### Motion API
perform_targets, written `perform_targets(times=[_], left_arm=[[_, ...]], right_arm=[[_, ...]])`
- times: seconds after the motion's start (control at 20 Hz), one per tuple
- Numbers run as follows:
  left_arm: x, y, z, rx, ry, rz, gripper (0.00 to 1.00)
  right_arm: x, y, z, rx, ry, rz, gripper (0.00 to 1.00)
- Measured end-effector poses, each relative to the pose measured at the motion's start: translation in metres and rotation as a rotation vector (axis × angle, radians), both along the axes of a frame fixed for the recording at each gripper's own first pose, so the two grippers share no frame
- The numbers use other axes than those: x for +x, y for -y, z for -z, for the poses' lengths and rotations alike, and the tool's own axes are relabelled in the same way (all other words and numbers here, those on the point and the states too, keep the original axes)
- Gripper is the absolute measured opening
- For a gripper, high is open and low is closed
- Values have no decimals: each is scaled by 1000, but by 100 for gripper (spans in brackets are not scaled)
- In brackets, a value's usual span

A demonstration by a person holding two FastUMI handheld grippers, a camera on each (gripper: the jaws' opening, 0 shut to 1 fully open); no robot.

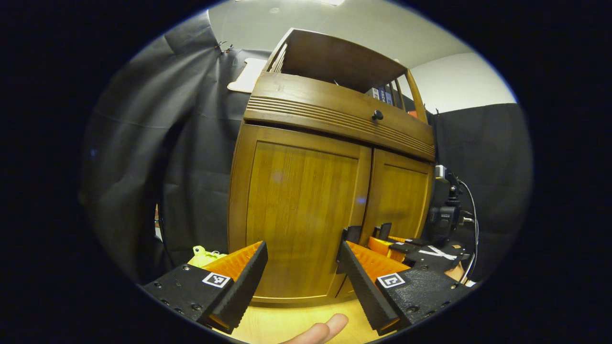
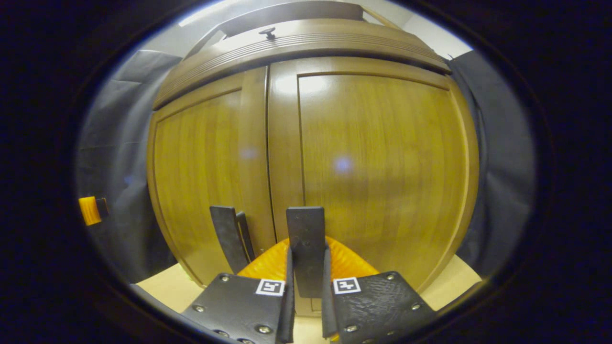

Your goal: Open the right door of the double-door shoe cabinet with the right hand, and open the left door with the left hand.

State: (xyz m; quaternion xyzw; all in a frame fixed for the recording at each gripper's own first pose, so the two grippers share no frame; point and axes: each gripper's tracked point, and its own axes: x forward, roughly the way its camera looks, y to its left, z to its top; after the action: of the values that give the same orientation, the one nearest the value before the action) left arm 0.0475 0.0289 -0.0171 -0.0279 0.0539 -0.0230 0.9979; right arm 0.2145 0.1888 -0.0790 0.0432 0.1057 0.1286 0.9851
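The cabinet (image 1: 330, 191) stands dead ahead at twelve o'clock, both doors flat and flush in their frame. Above them runs a ribbed drawer front with a small dark knob (image 1: 377, 115), and higher still an open shelf (image 1: 334, 62) holding what look like boxes at its two o'clock end; I cannot tell what they are.

My left claw (image 1: 301, 282) hangs with its fingers well apart, gripping nothing, in front of the left door (image 1: 301, 215). A fingertip (image 1: 320, 330) pokes in at six o'clock.

My right claw (image 2: 306, 286) has both fingers pressed on the flat black handle (image 2: 306, 248) of the right door (image 2: 377, 172), low down just beside the centre seam. The left door's handle (image 2: 229, 239) stands at eleven o'clock from it, across the seam, untouched.

In the left gripper view the right claw (image 1: 382, 239) sits at three o'clock, against the doors' lower edge.

Pale floor (image 1: 287, 320) lies bare before the cabinet. Black cloth (image 1: 158, 157) hangs close at nine o'clock, a yellow-green toy (image 1: 203, 254) at its foot; a camera stand (image 1: 444, 210) crowds the three o'clock corner.
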Motion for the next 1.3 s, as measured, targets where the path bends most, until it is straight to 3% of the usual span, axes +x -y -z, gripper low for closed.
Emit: perform_targets(times=[0.15, 0.35, 0.6, 0.8, 0.85, 0.9, 1.05, 1.1, 1.3], left_arm=[[2, -2, -3, -3, 12, -20, 92], [1, 0, -4, 2, 14, -18, 99], [0, 2, -1, 17, 11, -14, 92], [2, 11, 5, 31, -2, -4, 96], [3, 13, 6, 37, -6, -5, 92], [4, 14, 7, 47, -6, -8, 96], [8, 17, 14, 74, -15, -13, 92], [9, 18, 16, 77, -21, -14, 92], [13, 19, 21, 76, -35, -26, 96]], right_arm=[[-7, 2, -5, -3, -1, -38, 19], [-22, 11, -11, -3, -4, -87, 23], [-31, 18, -23, 6, 3, -157, 19], [-38, 25, -33, 19, 3, -197, 23], [-38, 25, -35, 18, 4, -203, 27], [-39, 26, -36, 15, 4, -212, 19], [-41, 29, -42, 22, 7, -236, 23], [-41, 30, -45, 22, 10, -244, 19], [-47, 44, -50, 27, 24, -256, 19]])
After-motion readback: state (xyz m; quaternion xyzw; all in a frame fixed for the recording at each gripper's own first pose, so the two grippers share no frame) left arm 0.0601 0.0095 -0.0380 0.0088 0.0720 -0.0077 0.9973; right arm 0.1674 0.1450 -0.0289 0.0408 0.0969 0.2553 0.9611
